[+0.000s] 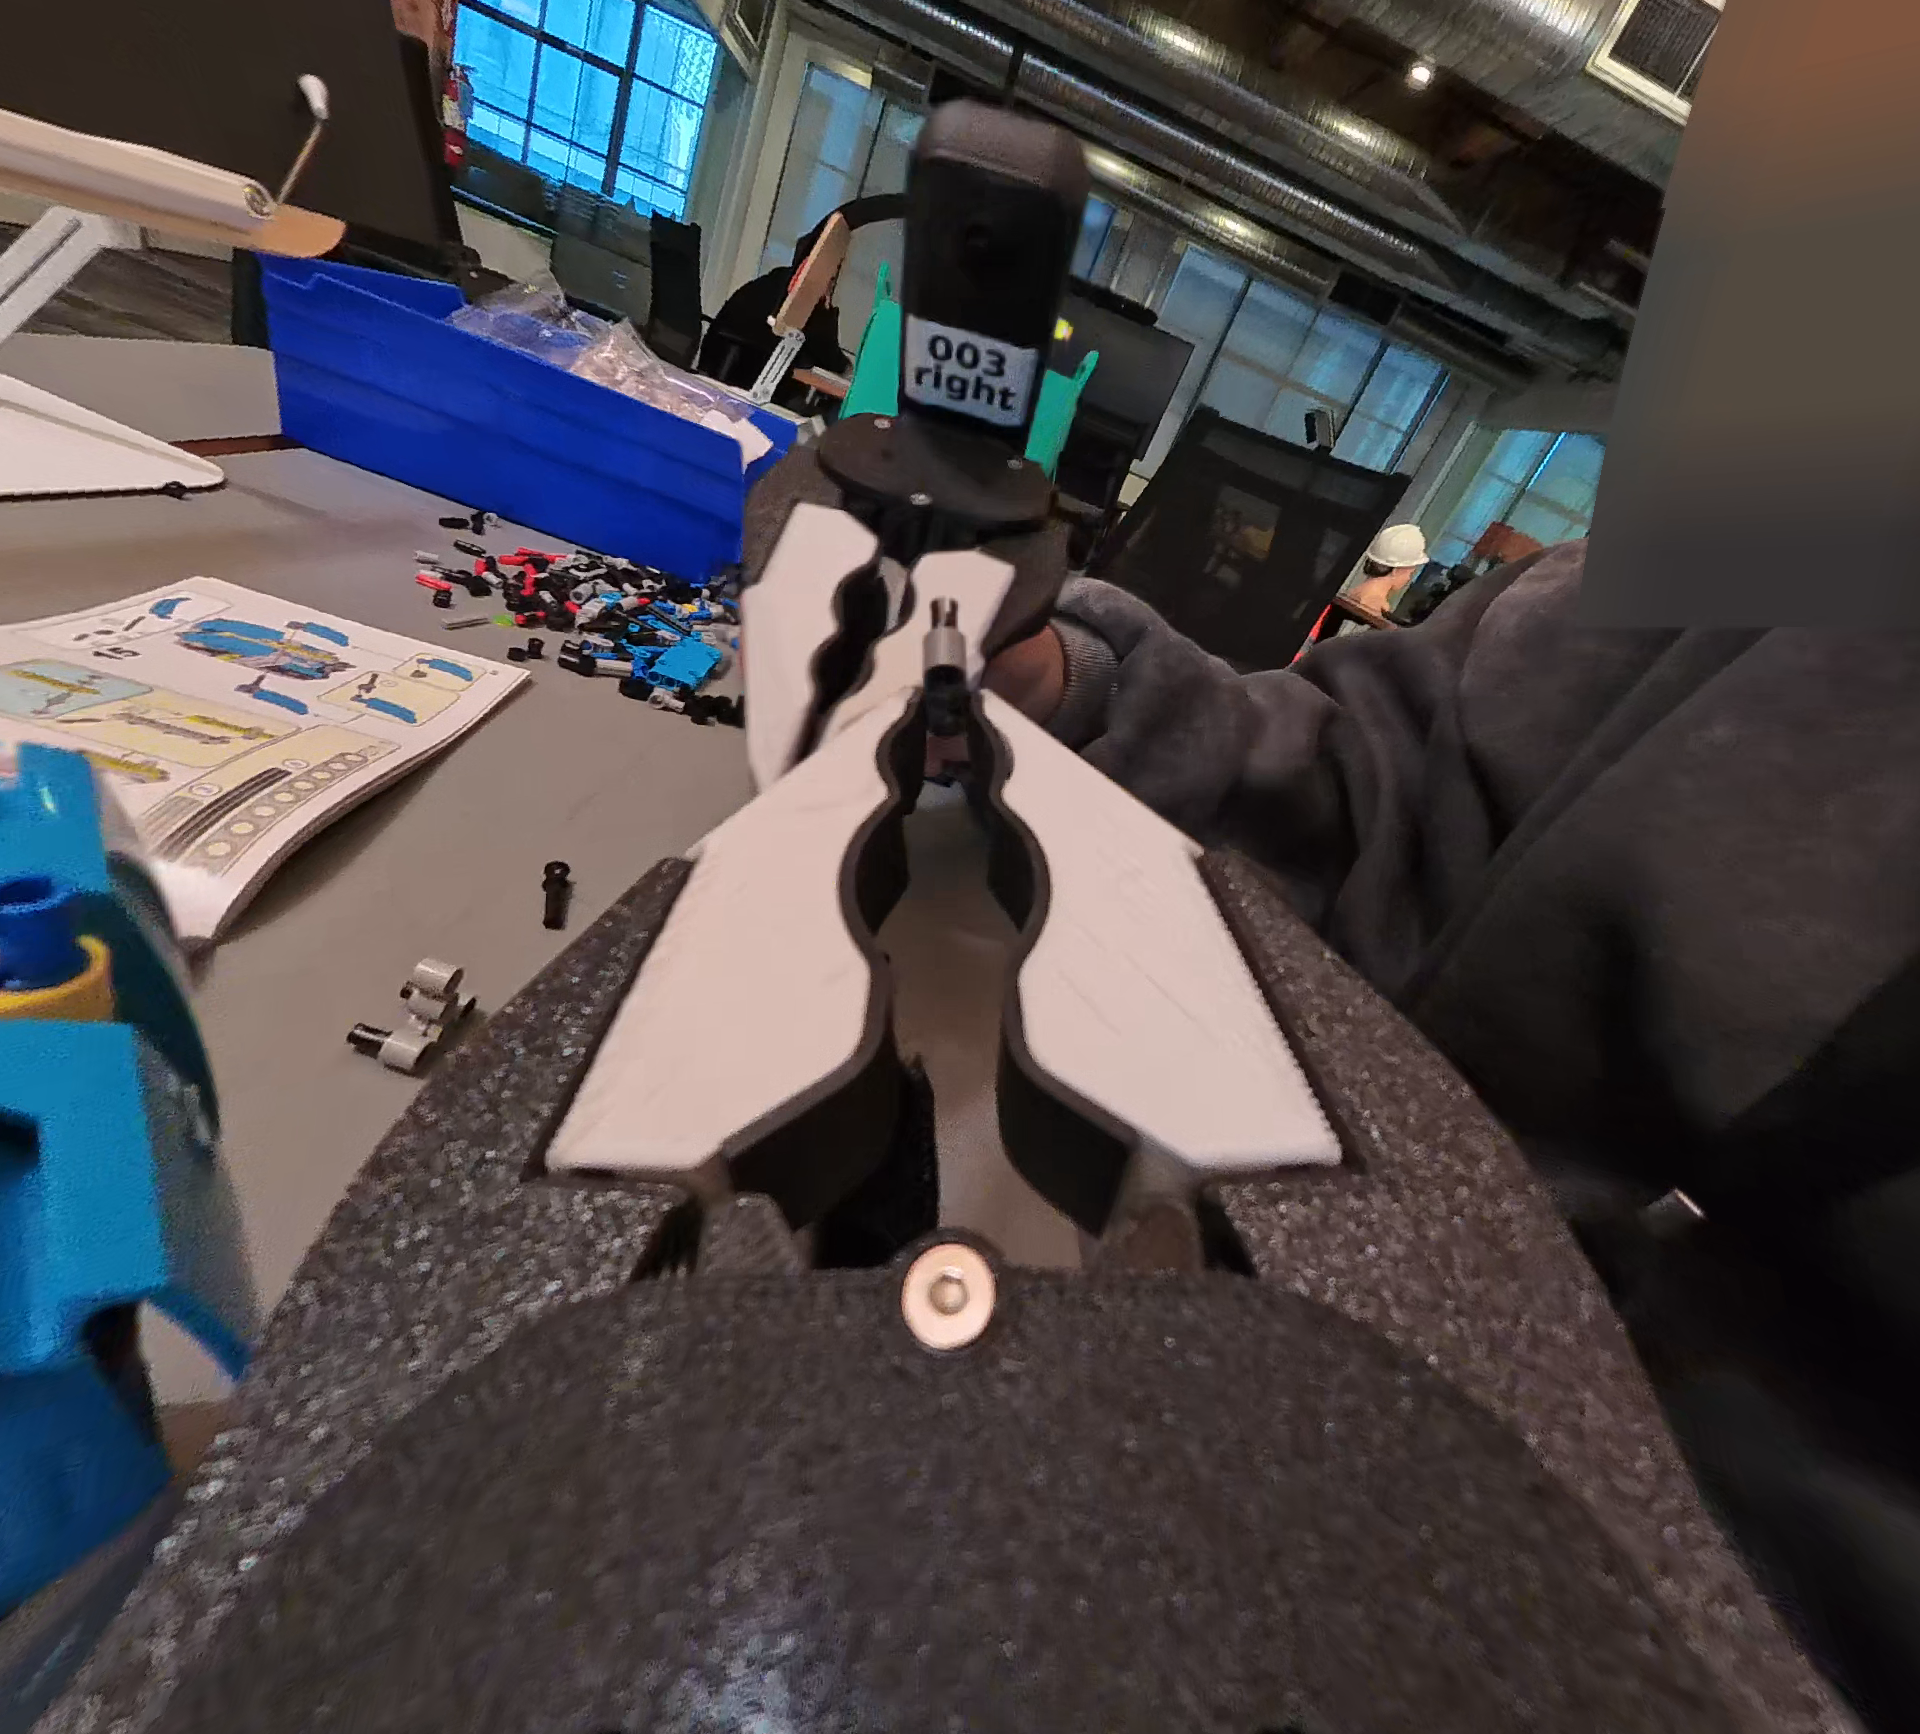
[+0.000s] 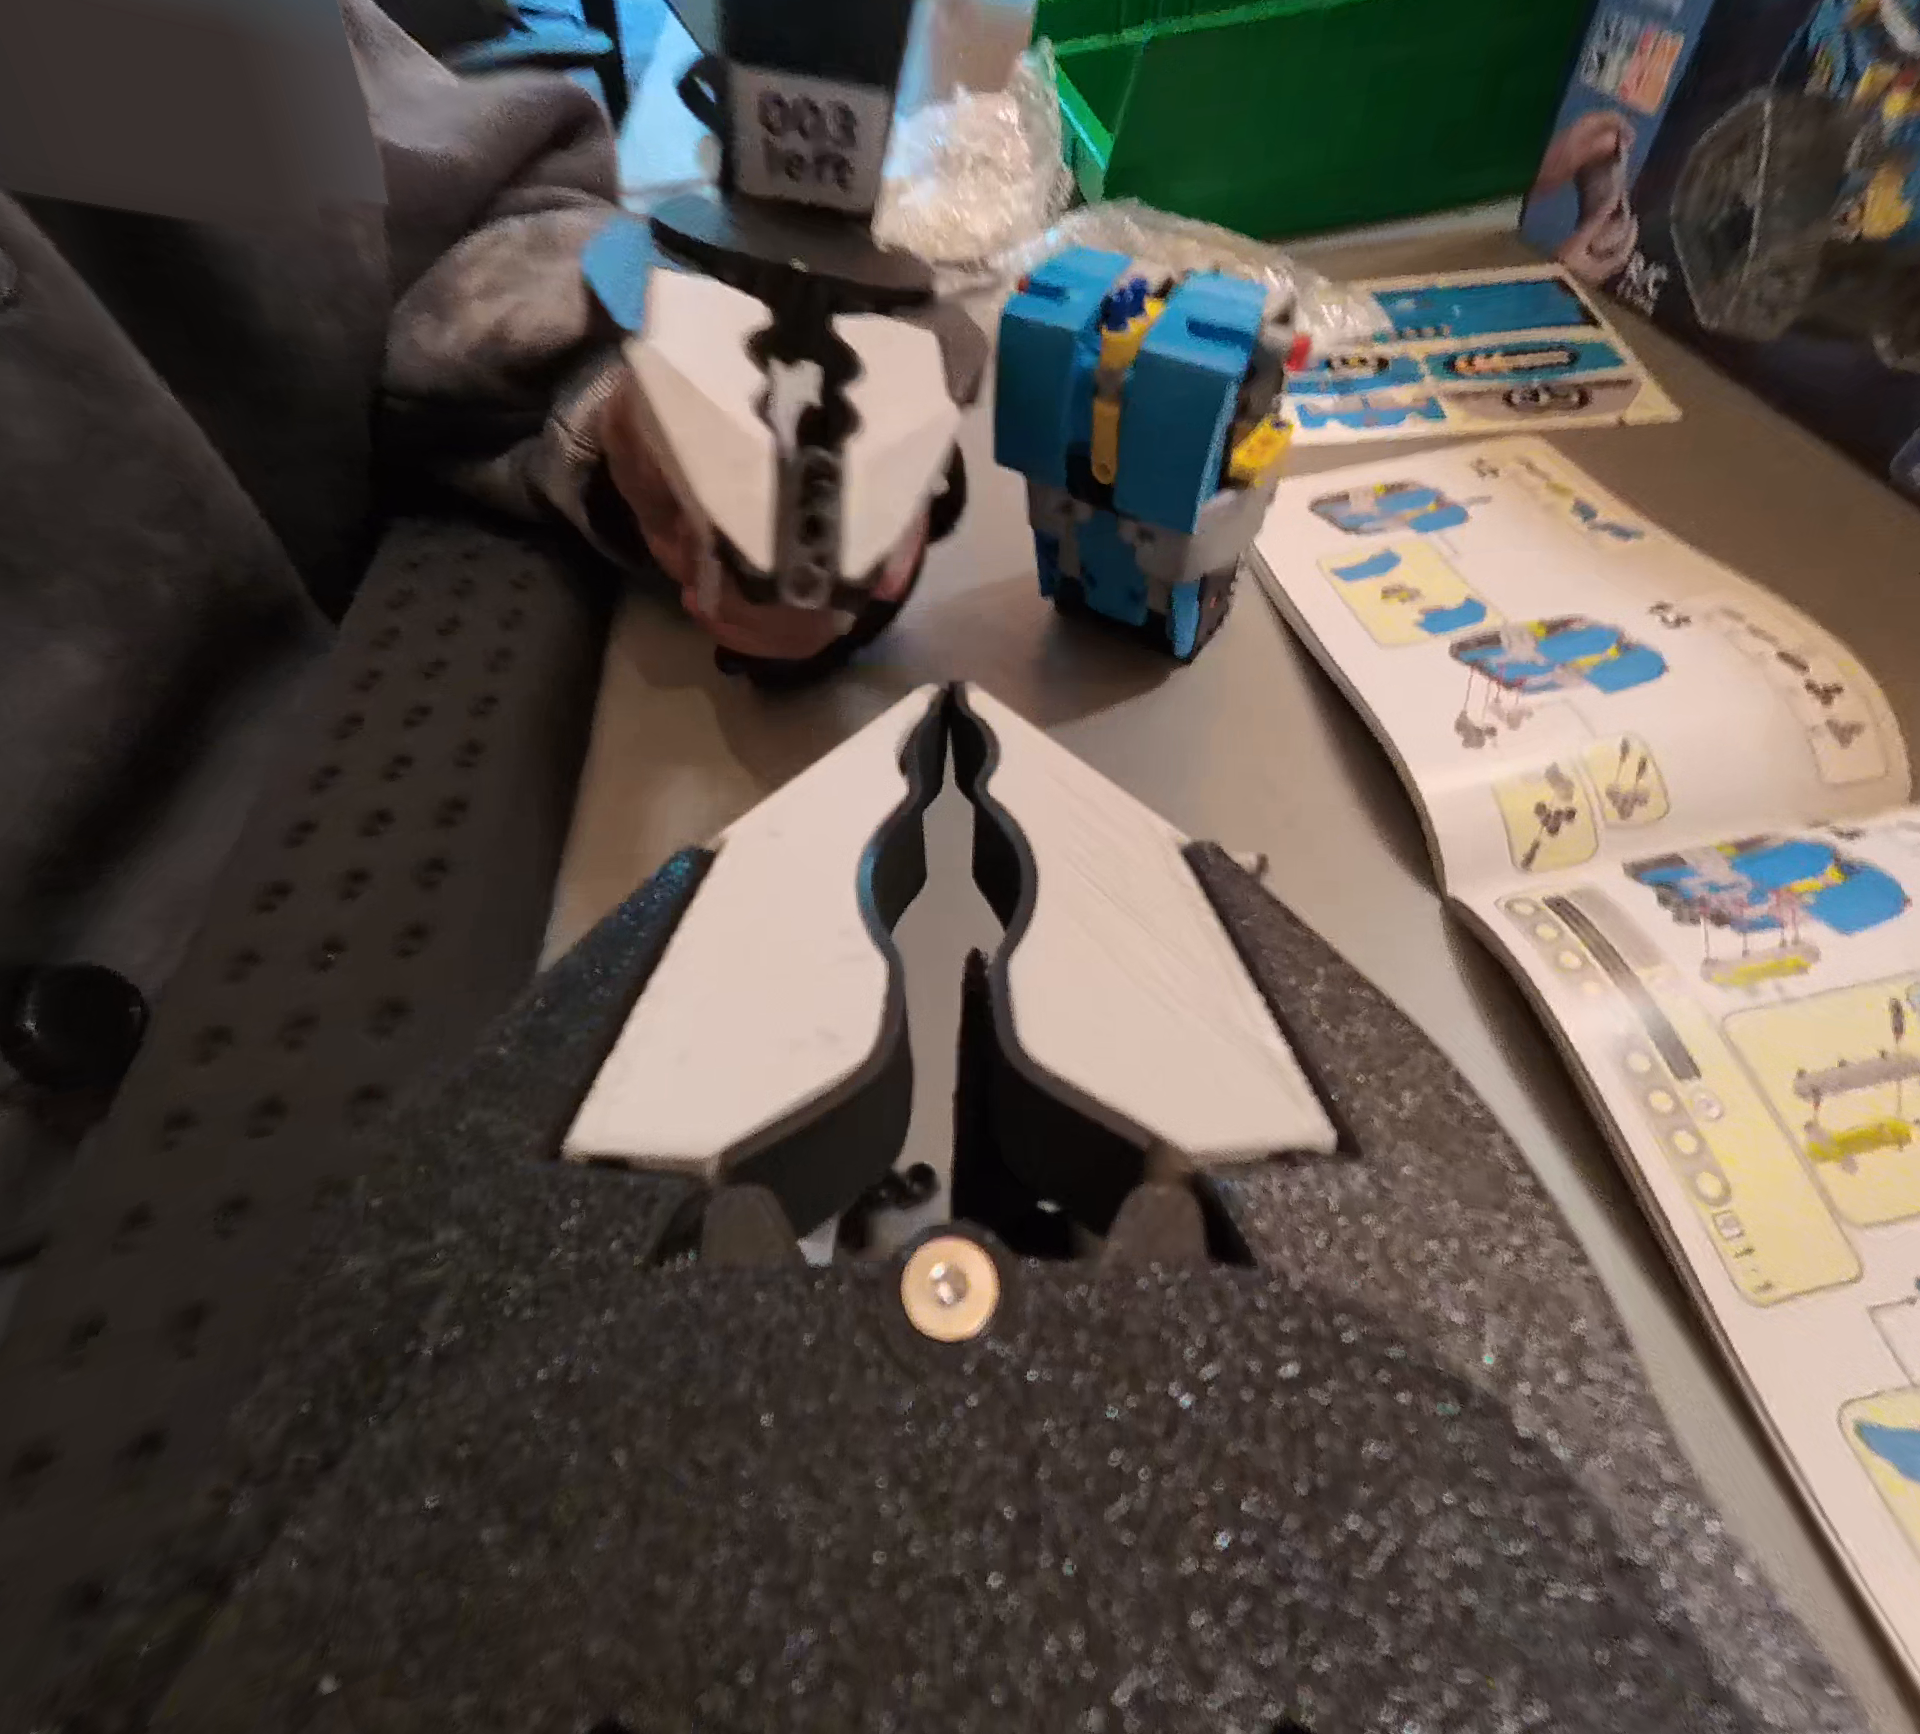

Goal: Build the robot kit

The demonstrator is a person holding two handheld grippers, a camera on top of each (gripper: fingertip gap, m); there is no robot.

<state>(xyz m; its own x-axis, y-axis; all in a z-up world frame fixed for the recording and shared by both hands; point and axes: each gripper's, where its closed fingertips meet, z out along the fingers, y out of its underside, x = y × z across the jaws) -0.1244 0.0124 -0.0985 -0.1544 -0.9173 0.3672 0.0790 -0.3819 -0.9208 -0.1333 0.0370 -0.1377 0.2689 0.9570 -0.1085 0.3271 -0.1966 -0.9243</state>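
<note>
My left gripper [image 1: 940, 713] is shut on a small grey and black building-toy part [image 1: 945, 650] that sticks out past its fingertips. In the right wrist view the left gripper [image 2: 805, 567] shows held above the table, with the grey part [image 2: 816, 500] between its fingers. My right gripper [image 2: 951, 697] is shut, with nothing visible between its tips. It faces the left gripper at close range and also shows in the left wrist view [image 1: 894, 614]. A blue and yellow brick model [image 2: 1132, 458] stands upright on the grey table [image 2: 1195, 749], just right of the left gripper.
An open instruction booklet [image 2: 1558, 801] lies on the right. A green bin [image 2: 1330, 53], a product box [image 2: 1766, 74], a sticker sheet [image 2: 1475, 354] and plastic bags [image 2: 966, 167] sit behind. A blue bin [image 1: 499, 417], loose parts [image 1: 592, 604], a black pin [image 1: 556, 895] and a grey connector [image 1: 421, 1014] lie left. Across from one pair of fingers to the other is roughly 4 centimetres.
</note>
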